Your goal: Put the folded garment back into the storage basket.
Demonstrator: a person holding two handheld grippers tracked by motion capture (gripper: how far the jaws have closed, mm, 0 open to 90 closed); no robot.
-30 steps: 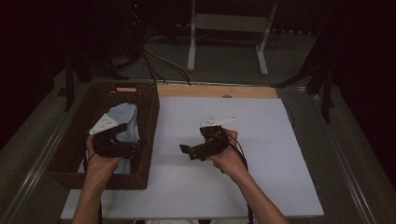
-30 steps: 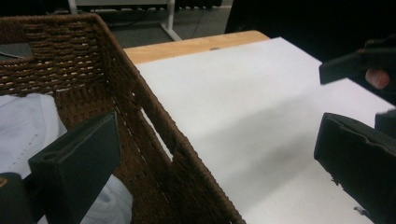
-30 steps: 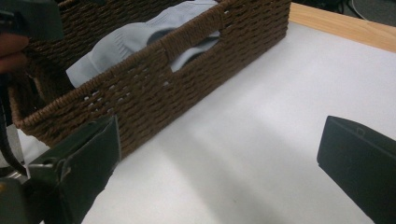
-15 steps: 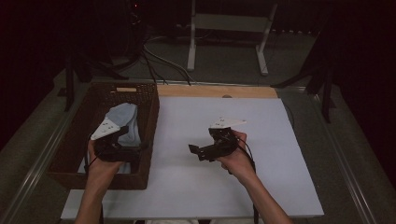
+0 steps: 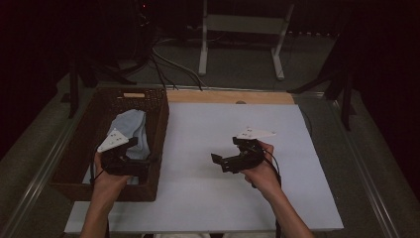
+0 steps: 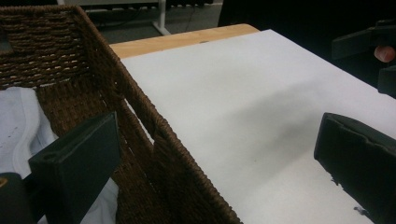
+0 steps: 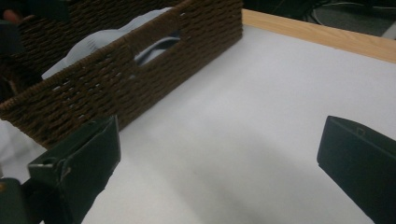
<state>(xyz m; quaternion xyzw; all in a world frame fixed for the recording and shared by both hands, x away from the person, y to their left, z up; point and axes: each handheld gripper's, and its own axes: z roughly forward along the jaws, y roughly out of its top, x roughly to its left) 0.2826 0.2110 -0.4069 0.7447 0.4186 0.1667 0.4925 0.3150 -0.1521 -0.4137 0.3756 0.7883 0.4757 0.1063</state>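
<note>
1. Jaws, high view. Left gripper hangs at the near right corner of the wicker basket, jaws spread and gripping nothing; one appears to sit inside the wall and one outside, likely because the hand has come in low over the rim. Right gripper is held above the white table sheet, well apart from the basket, jaws wide and empty, turned toward the basket as if waiting for a handover. Pale cloth lies bunched inside the basket, just beyond the left gripper.

2. Left gripper view. Jaws stand far apart, nothing between them but the basket wall. White cloth lies at the left, inside the basket and beside the left-hand jaw, touching or nearly so. Placement suggests a reach for the cloth not yet closed.

3. Right gripper view. Jaws gape wide over bare sheet. Basket sits ahead, its handle slot showing bluish cloth heaped above the rim. Position reads as standby, facing the work.
</note>
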